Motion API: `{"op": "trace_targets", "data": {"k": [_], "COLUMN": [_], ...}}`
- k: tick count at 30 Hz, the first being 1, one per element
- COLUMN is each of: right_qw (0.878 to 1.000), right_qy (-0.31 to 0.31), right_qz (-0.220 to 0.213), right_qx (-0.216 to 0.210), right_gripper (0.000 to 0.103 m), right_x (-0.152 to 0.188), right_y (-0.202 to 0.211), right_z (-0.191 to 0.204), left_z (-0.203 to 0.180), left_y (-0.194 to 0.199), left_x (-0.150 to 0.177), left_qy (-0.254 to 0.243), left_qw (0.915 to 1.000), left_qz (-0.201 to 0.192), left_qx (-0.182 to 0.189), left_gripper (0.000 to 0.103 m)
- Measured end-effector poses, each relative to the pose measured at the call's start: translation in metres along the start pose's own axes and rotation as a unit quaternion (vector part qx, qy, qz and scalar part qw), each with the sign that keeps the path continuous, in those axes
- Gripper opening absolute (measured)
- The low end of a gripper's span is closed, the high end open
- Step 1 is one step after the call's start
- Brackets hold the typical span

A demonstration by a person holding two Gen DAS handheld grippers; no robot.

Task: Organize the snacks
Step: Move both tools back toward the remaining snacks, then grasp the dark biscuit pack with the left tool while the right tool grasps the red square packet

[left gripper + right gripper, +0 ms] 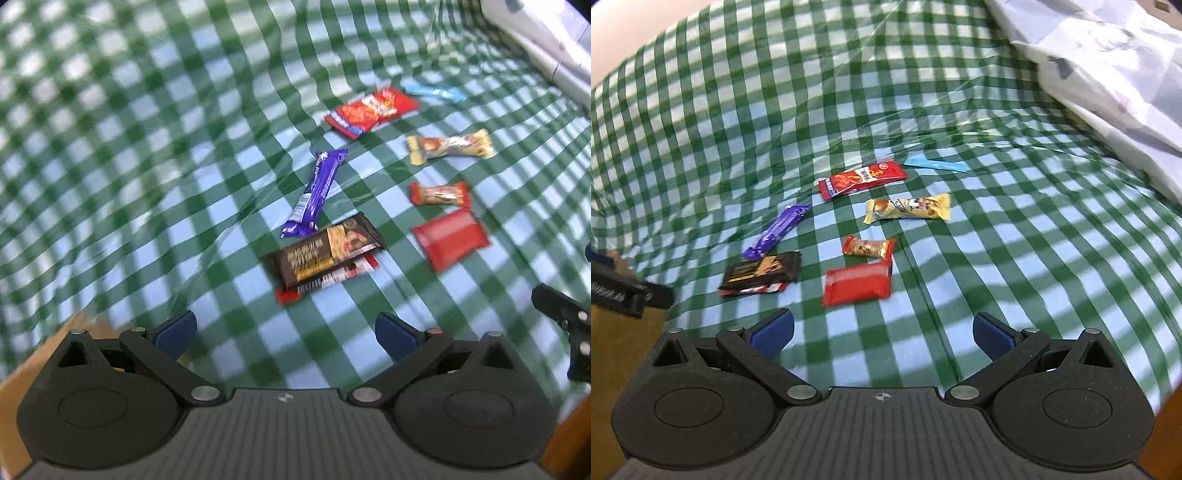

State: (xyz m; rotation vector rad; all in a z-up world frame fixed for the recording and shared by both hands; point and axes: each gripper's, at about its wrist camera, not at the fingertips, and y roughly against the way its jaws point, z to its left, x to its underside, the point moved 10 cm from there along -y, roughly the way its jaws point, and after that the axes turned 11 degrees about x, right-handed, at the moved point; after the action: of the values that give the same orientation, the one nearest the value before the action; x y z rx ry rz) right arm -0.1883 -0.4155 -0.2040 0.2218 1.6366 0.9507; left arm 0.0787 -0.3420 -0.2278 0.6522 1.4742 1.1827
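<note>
Crumpled white bag (1108, 74) sat far right on the checked cloth (997, 277). Both my grippers, left (286, 334) and right (882, 334), hung wide open, empty, snacks scattered just ahead, dark bar (325, 254) nearest the left one.

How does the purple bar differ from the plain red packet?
The purple bar is long, narrow and lies diagonally; the red packet is wide, nearly rectangular and lies roughly crosswise. The purple bar carries white print; the red packet looks plain. Both lie flat on the checked cloth, untouched, both grippers open.
</note>
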Motion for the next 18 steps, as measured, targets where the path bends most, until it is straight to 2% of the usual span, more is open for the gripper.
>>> {"op": "trace_targets", "data": {"k": [6,10,13,18], "right_qw": [0.995,0.993,0.994,0.994], "right_qy": [0.082,0.089,0.095,0.104], "right_qz": [0.057,0.073,0.049,0.023], "right_qx": [-0.026,-0.02,-0.007,-0.002], "right_gripper": [0.102,0.102,0.103,0.103], "right_x": [0.003,0.003,0.002,0.004], "right_y": [-0.094,-0.136,-0.147,-0.154], "right_z": [0.031,0.048,0.055,0.059], "left_z": [0.011,0.01,0.01,0.016], "left_y": [-0.081,-0.111,-0.122,-0.131], "left_x": [-0.028,-0.041,-0.049,-0.052], "left_qy": [-0.029,-0.041,-0.04,0.002], "left_qw": [0.9979,0.9958,0.9951,0.9926], "left_qz": [0.044,0.056,0.057,0.073], "left_qx": [0.036,0.059,0.069,0.097], "left_gripper": [0.103,0.103,0.103,0.102]}}
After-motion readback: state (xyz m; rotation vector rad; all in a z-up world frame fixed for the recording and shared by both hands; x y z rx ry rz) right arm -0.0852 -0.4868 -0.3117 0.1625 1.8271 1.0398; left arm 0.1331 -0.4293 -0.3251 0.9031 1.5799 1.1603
